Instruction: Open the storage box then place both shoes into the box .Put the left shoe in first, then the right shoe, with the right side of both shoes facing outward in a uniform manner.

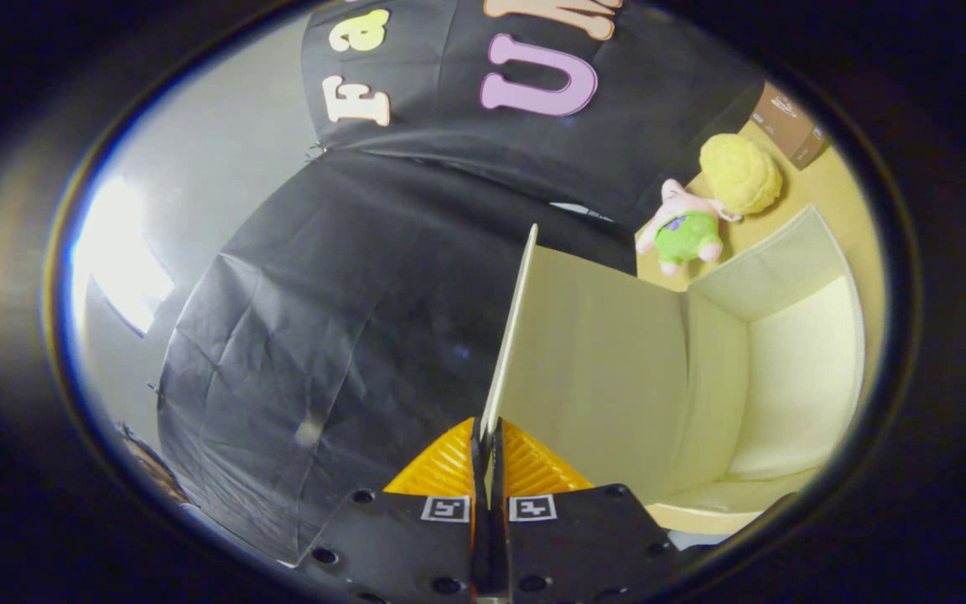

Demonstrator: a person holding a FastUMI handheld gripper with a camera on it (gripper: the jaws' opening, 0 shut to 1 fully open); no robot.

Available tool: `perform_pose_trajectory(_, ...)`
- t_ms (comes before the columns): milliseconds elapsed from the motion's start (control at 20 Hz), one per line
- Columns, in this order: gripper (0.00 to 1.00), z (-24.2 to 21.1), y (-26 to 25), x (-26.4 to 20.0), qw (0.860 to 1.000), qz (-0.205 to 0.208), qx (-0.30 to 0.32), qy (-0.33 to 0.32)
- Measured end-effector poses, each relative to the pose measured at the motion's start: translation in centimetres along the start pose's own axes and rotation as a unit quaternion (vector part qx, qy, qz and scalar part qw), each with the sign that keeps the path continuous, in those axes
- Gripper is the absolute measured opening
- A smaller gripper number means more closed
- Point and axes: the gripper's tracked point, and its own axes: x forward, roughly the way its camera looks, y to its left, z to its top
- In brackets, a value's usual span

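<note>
My gripper (pixel 487 440) is shut on the near edge of the storage box's lid (pixel 592 361), a thin cream panel that runs away from the fingers edge-on and is swung up. To the right of the lid the cream storage box (pixel 802 369) stands open, its inside walls and floor bare. The view is tilted, so the box appears rolled to one side.
A pink and green plush toy (pixel 684 231) and a yellow fluffy ball (pixel 739 174) lie on the tan tabletop (pixel 843 197) beyond the box. A brown cardboard box (pixel 789 124) stands further back. Black cloth wall hangs behind the lid, to its left.
</note>
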Motion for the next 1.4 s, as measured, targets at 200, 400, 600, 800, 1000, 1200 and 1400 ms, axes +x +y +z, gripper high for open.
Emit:
perform_pose_trajectory(200, 0.05, -2.4, 0.0, 3.5, 1.0, -0.005, -0.013, 0.024)
perform_pose_trajectory(400, 0.12, -4.5, -0.8, 6.6, 0.998, -0.02, -0.041, 0.048)
perform_pose_trajectory(600, 0.4, -6.0, -2.1, 7.1, 0.994, -0.043, -0.074, 0.073)
perform_pose_trajectory(800, 0.71, -5.8, -2.6, 5.5, 0.989, -0.052, -0.116, 0.07)
perform_pose_trajectory(1000, 0.95, -5.0, -3.3, 3.0, 0.98, -0.069, -0.177, 0.055)
perform_pose_trajectory(1200, 0.98, -2.7, -5.1, -0.5, 0.966, -0.104, -0.235, 0.026)
perform_pose_trajectory(1400, 0.99, 0.1, -6.8, -5.2, 0.951, -0.14, -0.275, -0.004)
